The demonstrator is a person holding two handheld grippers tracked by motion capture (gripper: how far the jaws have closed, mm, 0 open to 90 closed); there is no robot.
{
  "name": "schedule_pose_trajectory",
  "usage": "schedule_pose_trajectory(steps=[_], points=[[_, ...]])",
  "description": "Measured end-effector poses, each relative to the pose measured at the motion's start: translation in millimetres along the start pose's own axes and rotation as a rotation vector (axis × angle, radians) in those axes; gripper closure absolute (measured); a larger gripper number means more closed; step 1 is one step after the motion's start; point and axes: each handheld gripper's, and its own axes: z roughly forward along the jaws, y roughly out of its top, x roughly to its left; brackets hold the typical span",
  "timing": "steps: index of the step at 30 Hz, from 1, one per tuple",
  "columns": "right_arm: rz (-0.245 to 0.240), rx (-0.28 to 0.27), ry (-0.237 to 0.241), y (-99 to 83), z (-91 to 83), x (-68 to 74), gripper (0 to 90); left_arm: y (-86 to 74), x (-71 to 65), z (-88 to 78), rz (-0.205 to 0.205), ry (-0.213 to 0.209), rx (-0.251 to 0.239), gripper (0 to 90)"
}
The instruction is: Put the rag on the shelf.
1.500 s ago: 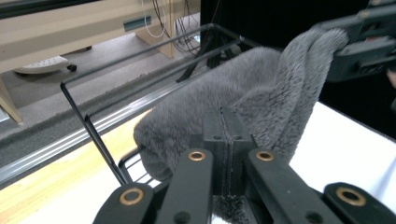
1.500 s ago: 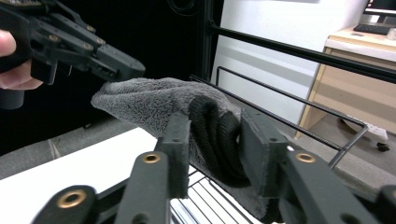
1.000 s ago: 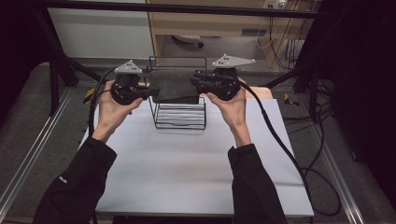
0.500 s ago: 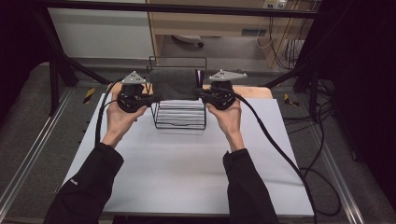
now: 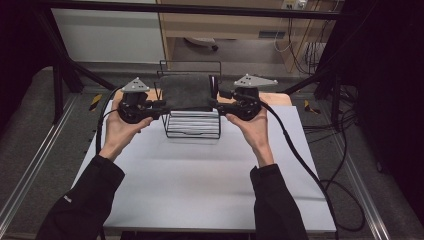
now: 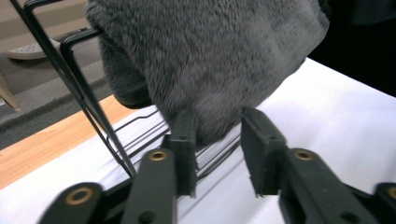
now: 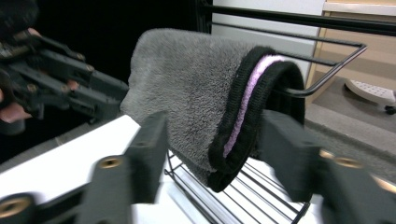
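Hanging over the top bar of a black wire rack (image 5: 192,125) on the white tabletop (image 5: 200,185), a grey fleece cloth (image 5: 186,91) sits between both tools. The left hand-held gripper (image 6: 217,156) has just been opening, its jaws parted around the cloth's lower edge. The right hand-held gripper (image 7: 219,151) has likewise been opening, jaws standing clear either side of the black-and-pink hem.

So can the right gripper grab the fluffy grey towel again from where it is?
Probably yes. The right gripper has just been opening its jaws, and the grey towel's black-trimmed edge hangs between them, draped over the wire rack. Nothing blocks it; closing should catch it.
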Motion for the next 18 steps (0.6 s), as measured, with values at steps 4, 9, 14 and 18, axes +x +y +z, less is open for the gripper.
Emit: schedule_pose_trajectory(steps=[4,9,14,18], points=[[0.018,-0.002,0.007,3.4,-13.3,1.3,25.0,-9.7,0.7,-4.8,0.007,0.011,0.048,51.2],[0.032,0.023,0.007,2.6,-27.5,0.6,11.1,-26.5,4.3,-12.9,-0.017,0.011,0.047,37.7],[0.031,0.057,0.004,-7.1,-38.1,-2.1,4.9,-46.3,4.4,-18.7,-0.015,0.015,0.064,25.7],[0.024,0.104,-0.013,-21.7,-42.5,-3.3,1.5,-66.4,3.1,-21.3,-0.026,0.014,0.054,16.6]])
